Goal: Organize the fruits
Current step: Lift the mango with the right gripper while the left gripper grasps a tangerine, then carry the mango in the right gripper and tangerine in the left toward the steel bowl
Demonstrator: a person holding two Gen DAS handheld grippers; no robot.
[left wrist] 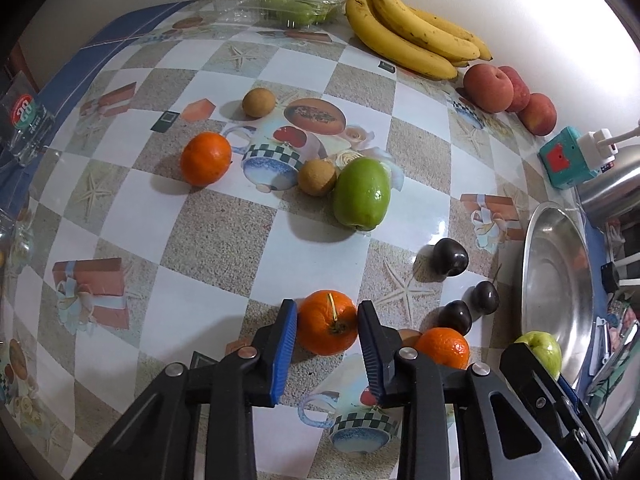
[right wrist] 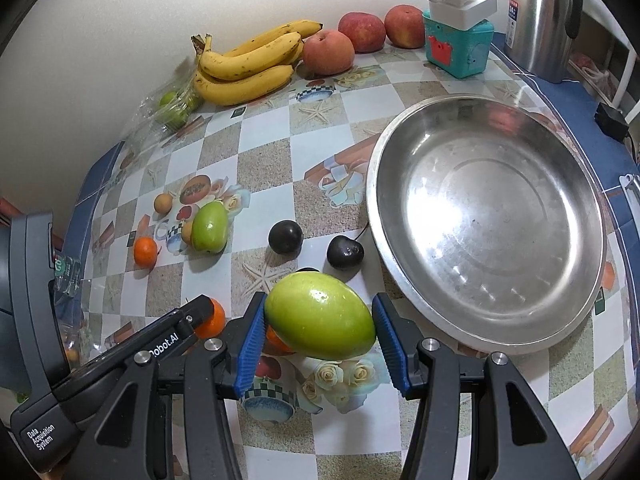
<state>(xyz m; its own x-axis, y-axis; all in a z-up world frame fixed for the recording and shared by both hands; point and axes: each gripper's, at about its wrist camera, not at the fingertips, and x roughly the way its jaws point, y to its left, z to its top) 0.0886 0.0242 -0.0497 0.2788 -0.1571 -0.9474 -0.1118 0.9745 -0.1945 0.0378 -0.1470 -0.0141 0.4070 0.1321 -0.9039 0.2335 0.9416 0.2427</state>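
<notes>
My left gripper (left wrist: 327, 312) is shut on an orange (left wrist: 327, 326) with a short stem, its blue pads pressing both sides just above the checked tablecloth. A second orange (left wrist: 443, 347) lies right beside it. My right gripper (right wrist: 320, 308) is shut on a big green oval fruit (right wrist: 320, 322), held over the table left of the steel bowl (right wrist: 480, 220), which holds nothing. The green fruit (left wrist: 540, 350) also shows at the lower right of the left wrist view. Loose on the cloth are another green fruit (left wrist: 362, 194), a third orange (left wrist: 205, 158), two small brown fruits (left wrist: 317, 177) and three dark plums (left wrist: 451, 258).
Bananas (left wrist: 412, 36) and three peaches (left wrist: 488, 88) lie along the back wall. A clear bag of green fruit (left wrist: 288, 4) sits at the back left. A teal box with a white plug block (right wrist: 456, 40) and a steel kettle (right wrist: 544, 16) stand behind the bowl.
</notes>
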